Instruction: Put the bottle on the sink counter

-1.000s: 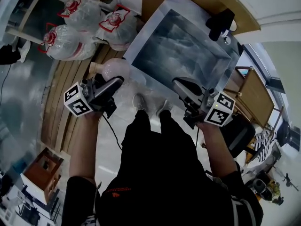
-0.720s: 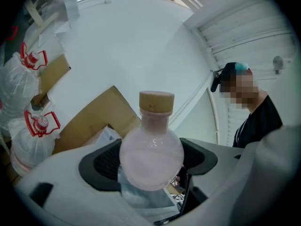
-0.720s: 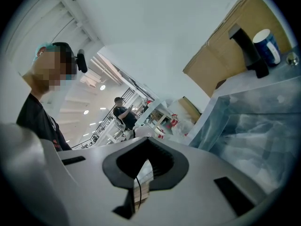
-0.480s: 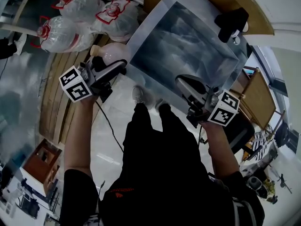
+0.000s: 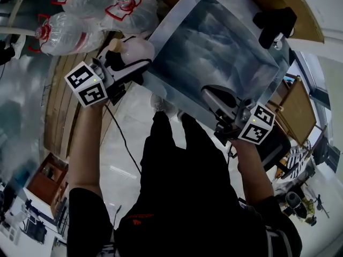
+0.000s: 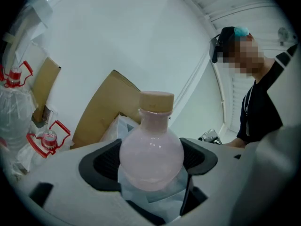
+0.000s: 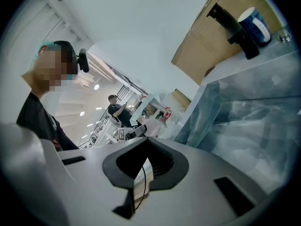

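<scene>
A round, pale pink bottle (image 5: pixel 137 50) with a tan cap is held in my left gripper (image 5: pixel 138 67), which is shut on its belly. In the left gripper view the bottle (image 6: pixel 151 157) stands upright between the dark pads, cap (image 6: pixel 156 100) on top. It hangs just off the left edge of the steel sink (image 5: pixel 214 44), near the rim (image 5: pixel 172 21). My right gripper (image 5: pixel 213 96) is over the sink's near edge, shut with nothing in it. In the right gripper view its jaws (image 7: pixel 141 173) meet at a thin slit beside the sink basin (image 7: pixel 256 121).
Large clear water jugs (image 5: pixel 72 27) with red handles lie on the floor to the left of the sink. A black faucet (image 5: pixel 273 21) and a blue-white cup (image 7: pixel 254 24) stand at the sink's far end. My legs and shoes (image 5: pixel 158 103) are below the sink edge.
My left gripper has carried the bottle up and to the right, closer to the sink's left edge. The right gripper has barely moved.
</scene>
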Motion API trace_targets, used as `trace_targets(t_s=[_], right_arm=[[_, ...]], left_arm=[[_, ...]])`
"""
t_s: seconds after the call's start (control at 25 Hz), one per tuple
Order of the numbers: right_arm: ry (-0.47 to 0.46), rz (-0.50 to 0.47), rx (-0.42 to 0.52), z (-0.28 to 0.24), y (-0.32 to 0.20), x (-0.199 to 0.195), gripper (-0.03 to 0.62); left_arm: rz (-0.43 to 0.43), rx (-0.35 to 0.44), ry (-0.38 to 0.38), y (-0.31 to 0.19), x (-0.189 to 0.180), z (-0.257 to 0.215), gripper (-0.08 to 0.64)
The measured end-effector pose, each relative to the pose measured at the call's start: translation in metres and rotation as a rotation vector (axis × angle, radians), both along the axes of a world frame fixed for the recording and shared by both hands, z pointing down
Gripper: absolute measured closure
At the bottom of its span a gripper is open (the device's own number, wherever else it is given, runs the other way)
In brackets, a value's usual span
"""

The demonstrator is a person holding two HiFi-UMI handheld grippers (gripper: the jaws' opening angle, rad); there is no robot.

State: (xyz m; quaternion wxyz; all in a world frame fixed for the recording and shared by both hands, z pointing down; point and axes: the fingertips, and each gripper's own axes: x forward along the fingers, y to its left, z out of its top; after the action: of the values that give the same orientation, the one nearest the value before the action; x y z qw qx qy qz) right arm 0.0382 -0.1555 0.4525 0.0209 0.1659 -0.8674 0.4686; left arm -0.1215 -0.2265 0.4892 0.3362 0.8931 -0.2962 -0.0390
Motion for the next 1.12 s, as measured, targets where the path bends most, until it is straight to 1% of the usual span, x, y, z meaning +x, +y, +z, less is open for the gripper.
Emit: trace_targets(t_s=[0.24,0.56,0.76,0.92,1.04,1.12], right_arm=[[0.001,0.003,-0.023,0.012,-0.001,-0.001,0.588],[0.002,0.004,-0.043,0.023,0.002,-0.002,0.588],[0.005,0.014,-0.051,0.027,0.003,0.001,0.588],[0.002,0.017,-0.056,0.028,0.003,0.001,0.588],[0.001,0.019,-0.06,0.03,0.004,0.002,0.588],[0.001,0.02,-0.061,0.032,0.004,0.002,0.588]], left_arm=[[0.057,0.027,-0.128,-0.006,0.009,0.016,0.161],[0.138,0.081,-0.261,-0.003,0.022,0.035,0.161],[0.167,0.114,-0.337,-0.005,0.026,0.042,0.161],[0.194,0.15,-0.415,-0.006,0.029,0.048,0.161],[0.231,0.18,-0.476,-0.003,0.033,0.053,0.161],[0.249,0.194,-0.503,-0.001,0.035,0.056,0.161]])
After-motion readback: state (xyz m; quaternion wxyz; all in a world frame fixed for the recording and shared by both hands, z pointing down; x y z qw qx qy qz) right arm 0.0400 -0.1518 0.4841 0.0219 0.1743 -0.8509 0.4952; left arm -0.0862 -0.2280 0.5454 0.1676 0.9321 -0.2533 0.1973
